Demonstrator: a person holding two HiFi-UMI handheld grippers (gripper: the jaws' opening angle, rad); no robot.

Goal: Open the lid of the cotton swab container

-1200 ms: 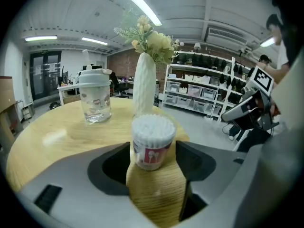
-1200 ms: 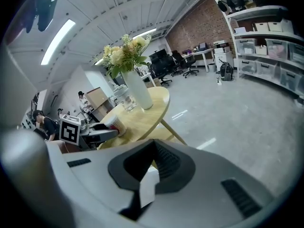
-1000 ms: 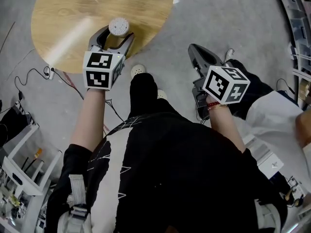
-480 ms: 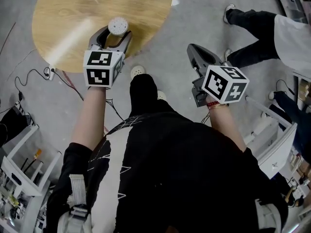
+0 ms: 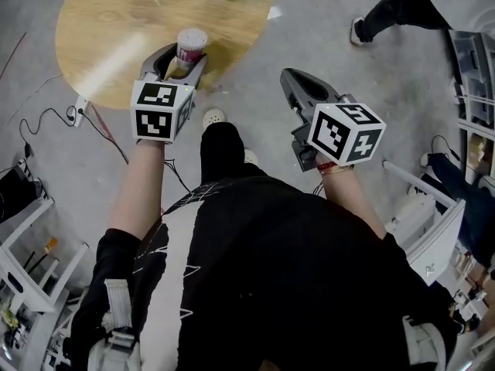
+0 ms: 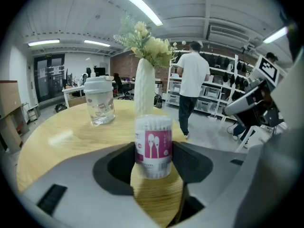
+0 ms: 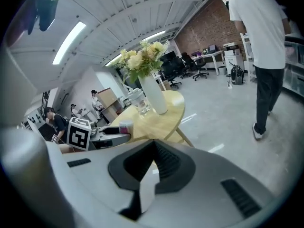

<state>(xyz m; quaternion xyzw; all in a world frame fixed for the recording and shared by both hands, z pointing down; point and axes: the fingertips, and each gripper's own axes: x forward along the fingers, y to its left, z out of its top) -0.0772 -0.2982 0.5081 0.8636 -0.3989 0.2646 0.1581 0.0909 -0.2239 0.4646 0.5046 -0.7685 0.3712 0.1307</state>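
The cotton swab container (image 5: 191, 43), a clear cylinder with a pink label and a white lid, is at the near edge of the round wooden table (image 5: 108, 29). My left gripper (image 5: 182, 55) reaches over that edge, its jaws closing. In the left gripper view the container (image 6: 153, 144) stands upright between the pads (image 6: 124, 161), which meet its sides. My right gripper (image 5: 292, 79) is shut and empty, held over the floor right of the table. The right gripper view shows its jaws together (image 7: 153, 146), and the left gripper (image 7: 111, 133) with the container (image 7: 126, 126) further off.
A lidded glass cup (image 6: 99, 101) and a white vase of flowers (image 6: 145, 91) stand at the table's far side. A person in a white shirt (image 6: 192, 82) walks on the floor beyond; their legs (image 5: 387, 10) show top right. White racks (image 5: 27, 261) and cables flank me.
The left jaws have narrowed onto the container, whose labelled side now shows where only its lid top did. The right gripper drifted slightly left. The walking person moved further away.
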